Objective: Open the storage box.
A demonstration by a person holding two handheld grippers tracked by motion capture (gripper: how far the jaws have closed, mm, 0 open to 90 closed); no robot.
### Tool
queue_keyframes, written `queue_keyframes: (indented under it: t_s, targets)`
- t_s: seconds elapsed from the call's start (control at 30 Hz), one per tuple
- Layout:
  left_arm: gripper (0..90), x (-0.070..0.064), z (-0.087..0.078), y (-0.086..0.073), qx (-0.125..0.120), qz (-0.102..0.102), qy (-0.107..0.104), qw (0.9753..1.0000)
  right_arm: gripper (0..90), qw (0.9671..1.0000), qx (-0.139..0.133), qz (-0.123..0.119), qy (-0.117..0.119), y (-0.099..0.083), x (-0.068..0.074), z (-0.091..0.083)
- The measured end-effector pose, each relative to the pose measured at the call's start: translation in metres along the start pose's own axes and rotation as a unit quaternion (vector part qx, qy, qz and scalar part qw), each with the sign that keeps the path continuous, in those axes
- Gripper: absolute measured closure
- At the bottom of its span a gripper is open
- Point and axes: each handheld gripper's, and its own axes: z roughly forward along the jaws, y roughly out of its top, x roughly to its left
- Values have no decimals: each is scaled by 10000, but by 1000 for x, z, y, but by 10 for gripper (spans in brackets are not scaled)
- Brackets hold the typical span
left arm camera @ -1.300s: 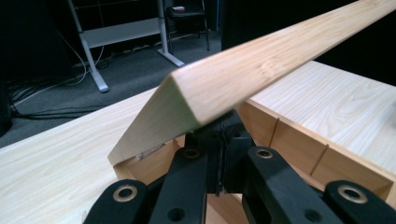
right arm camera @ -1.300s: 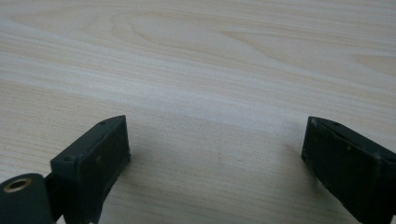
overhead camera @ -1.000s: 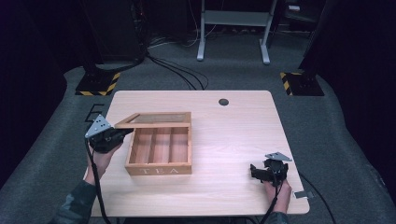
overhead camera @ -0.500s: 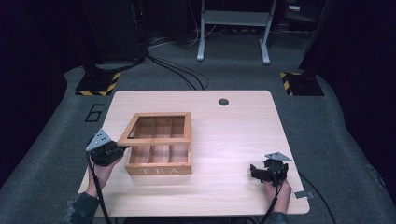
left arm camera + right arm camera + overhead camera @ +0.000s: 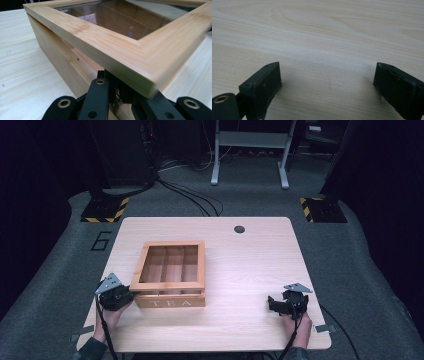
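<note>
A wooden tea box (image 5: 170, 301) marked TEA stands left of the table's middle, with empty compartments visible through its glass-paned lid (image 5: 146, 262). My left gripper (image 5: 127, 296) is at the box's front-left corner. In the left gripper view the jaws (image 5: 122, 90) stand close together at the corner of the lid (image 5: 105, 42), which sits a narrow gap above the box wall (image 5: 55, 62). My right gripper (image 5: 272, 304) rests near the table's front right, open, with nothing but bare wood between its jaws (image 5: 327, 77).
The light wooden table (image 5: 250, 265) has a round cable hole (image 5: 239, 229) near its far edge. Cables and a metal stand base (image 5: 250, 150) lie on the grey floor beyond. Yellow-black striped plates (image 5: 106, 209) sit at both far corners.
The lid has come down from a raised tilt to almost flat on the box. My left gripper moved down and toward the front with it. The right gripper stayed put.
</note>
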Motion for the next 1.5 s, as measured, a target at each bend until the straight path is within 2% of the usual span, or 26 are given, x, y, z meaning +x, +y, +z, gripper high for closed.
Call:
queue_keyframes:
  t_s: [0.13, 0.23, 0.47, 0.73, 0.83, 0.87, 0.9, 0.97, 1.03, 1.1, 1.17, 1.23, 1.27, 1.33, 1.37, 1.4, 1.5]
  targets:
    - [854, -7, -2, -2, 80, 172, -13, 9998, 72, 10000, -5, -7, 0, 0, 0, 0]
    - [847, -8, -5, -4, 71, 118, -66, 9999, 71, 10000, -11, -17, 0, 0, 0, 0]
    - [813, -10, -10, -1, 121, 155, -20, 9998, 72, 10000, 1, 2, -1, 0, 0, 0]
    - [786, -8, -30, -7, 124, 138, 6, 9998, 72, 10000, -17, -24, 1, 0, 0, 0]
    - [783, -9, -37, -12, 60, 127, 38, 9999, 72, 10000, 2, 1, -4, 0, 0, 0]
    - [776, -9, -38, -13, 161, 110, 19, 9998, 71, 10000, -4, -5, -2, 0, 0, 0]
    - [766, -9, -38, -18, 293, 178, 19, 9994, 71, 10000, -13, -25, 3, 0, 0, 0]
    - [737, -11, -37, -28, 399, 225, 88, 9989, 71, 10000, 6, 1, -5, 0, 0, 0]
    - [725, -8, -38, -40, 476, 47, 79, 9988, 73, 10000, 6, 20, -11, 0, 0, 0]
    - [672, -4, -38, -48, 534, -106, 53, 9985, 73, 10000, 5, 14, -14, 0, 0, 0]
    - [587, 0, -37, -54, 717, -149, 129, 9972, 73, 10000, 4, 9, -12, 0, 0, 0]
    - [482, 4, -35, -59, 1000, -185, 94, 9948, 73, 10000, 3, 8, -13, 0, 0, 0]
    - [422, 4, -33, -60, 1084, -201, 156, 9938, 73, 10000, 7, 10, -13, 0, 0, 0]
    - [353, 6, -32, -63, 1191, -133, 193, 9926, 73, 10000, 2, 11, -10, 0, 0, 0]
    - [304, 5, -31, -63, 1226, -158, 323, 9918, 74, 10000, 6, 9, -12, 0, 0, 0]
    - [243, 6, -31, -63, 1238, -130, 363, 9916, 73, 10000, 1, 10, -10, 0, 0, 0]
    - [195, 7, -29, -62, 1297, -49, 328, 9910, 74, 10000, 5, 6, -13, 0, 0, 0]
